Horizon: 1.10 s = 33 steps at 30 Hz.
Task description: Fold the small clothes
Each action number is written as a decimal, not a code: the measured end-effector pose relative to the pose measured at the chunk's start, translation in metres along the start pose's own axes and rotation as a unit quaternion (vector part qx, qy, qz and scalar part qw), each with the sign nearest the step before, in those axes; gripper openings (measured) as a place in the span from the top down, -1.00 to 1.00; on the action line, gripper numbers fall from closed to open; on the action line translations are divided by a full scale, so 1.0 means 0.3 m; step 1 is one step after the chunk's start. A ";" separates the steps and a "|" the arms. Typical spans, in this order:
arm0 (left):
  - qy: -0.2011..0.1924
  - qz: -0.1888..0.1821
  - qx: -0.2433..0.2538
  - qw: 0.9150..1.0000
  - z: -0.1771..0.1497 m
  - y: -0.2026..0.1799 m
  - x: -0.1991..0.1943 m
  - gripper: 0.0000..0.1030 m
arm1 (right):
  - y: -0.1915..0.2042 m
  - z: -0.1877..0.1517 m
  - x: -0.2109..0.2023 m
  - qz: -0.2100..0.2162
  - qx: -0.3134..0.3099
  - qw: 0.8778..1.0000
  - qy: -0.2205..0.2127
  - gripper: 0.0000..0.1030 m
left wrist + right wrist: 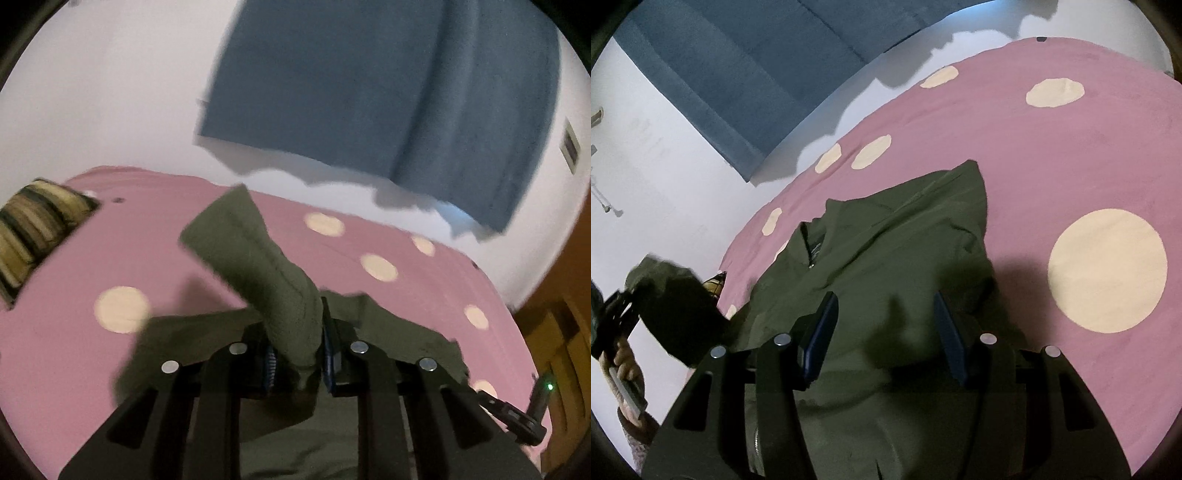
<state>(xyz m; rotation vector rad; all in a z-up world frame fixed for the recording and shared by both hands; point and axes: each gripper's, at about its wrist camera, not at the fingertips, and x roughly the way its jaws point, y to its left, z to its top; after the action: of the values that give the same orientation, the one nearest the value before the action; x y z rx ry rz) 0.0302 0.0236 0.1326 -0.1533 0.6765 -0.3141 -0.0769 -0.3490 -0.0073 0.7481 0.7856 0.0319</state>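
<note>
An olive green jacket (886,240) lies spread on the pink bedcover (1071,147), collar and zip toward the left. My left gripper (297,350) is shut on one sleeve (255,258), which sticks up and forward from between its blue pads, lifted off the bed. The right wrist view shows that gripper (631,299) at the far left, held by a hand (626,363), with the bunched sleeve (672,306) in it. My right gripper (884,328) hovers open over the jacket's body, casting shadows on the cloth, with nothing pinched between its fingers.
The bedcover (147,240) is pink with cream dots. A blue cloth (369,92) hangs on the white wall behind the bed. A striped cushion (33,229) lies at the bed's left edge. Brown wooden furniture (561,350) stands at the right.
</note>
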 end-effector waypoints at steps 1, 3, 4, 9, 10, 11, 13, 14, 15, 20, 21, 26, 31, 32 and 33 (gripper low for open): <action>0.013 -0.008 0.011 1.000 -0.023 -0.065 0.047 0.63 | 0.002 -0.002 0.004 0.001 0.000 1.000 0.002 -0.03; 0.030 -0.017 0.028 0.999 -0.068 -0.145 0.112 0.65 | 0.004 -0.011 0.014 0.003 0.001 1.000 0.007 -0.03; 0.036 -0.016 0.035 0.999 -0.087 -0.179 0.141 0.65 | 0.005 -0.014 0.019 0.004 0.001 1.000 0.010 -0.03; 0.086 -0.016 0.076 0.993 -0.223 -0.335 0.303 0.65 | 0.009 -0.039 0.052 0.008 0.000 1.000 0.026 -0.03; 0.099 -0.016 0.084 0.991 -0.256 -0.361 0.339 0.65 | 0.011 -0.042 0.057 0.008 0.000 1.000 0.028 -0.03; 0.109 -0.016 0.091 0.990 -0.277 -0.376 0.366 0.65 | 0.013 -0.046 0.061 0.009 0.000 1.000 0.030 -0.03; 0.121 -0.011 0.107 0.987 -0.317 -0.410 0.410 0.61 | 0.020 -0.054 0.072 0.013 -0.002 0.999 0.037 -0.04; 0.123 -0.010 0.114 0.986 -0.329 -0.431 0.421 0.55 | 0.023 -0.059 0.078 0.014 -0.003 0.999 0.040 -0.05; 0.125 -0.009 0.122 0.985 -0.342 -0.451 0.424 0.48 | 0.024 -0.060 0.084 0.015 -0.003 0.999 0.042 -0.11; 0.096 -0.055 0.145 0.983 -0.341 -0.508 0.347 -0.19 | 0.036 -0.072 0.100 0.028 0.000 0.998 0.054 -0.15; 0.089 -0.064 0.148 0.983 -0.334 -0.510 0.321 -0.23 | 0.038 -0.070 0.101 0.031 0.001 0.998 0.055 -0.15; 0.046 -0.118 0.123 0.984 -0.298 -0.428 0.154 -0.41 | 0.065 -0.074 0.101 0.066 0.010 0.995 0.069 -0.17; 0.012 -0.104 0.092 0.990 -0.297 -0.228 0.052 -0.44 | 0.103 -0.089 0.143 0.091 0.013 0.991 0.098 -0.19; 0.009 -0.094 0.088 0.992 -0.301 -0.178 0.043 -0.44 | 0.110 -0.088 0.149 0.088 0.011 0.991 0.099 -0.19; 0.005 -0.079 0.085 0.993 -0.307 -0.129 0.034 -0.44 | 0.115 -0.087 0.159 0.084 0.010 0.991 0.101 -0.19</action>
<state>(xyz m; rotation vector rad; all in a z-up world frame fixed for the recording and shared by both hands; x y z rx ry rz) -0.0301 -0.0196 0.0649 -0.0433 0.6457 -0.5227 -0.0511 -0.2937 -0.0280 0.8374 0.9142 0.2544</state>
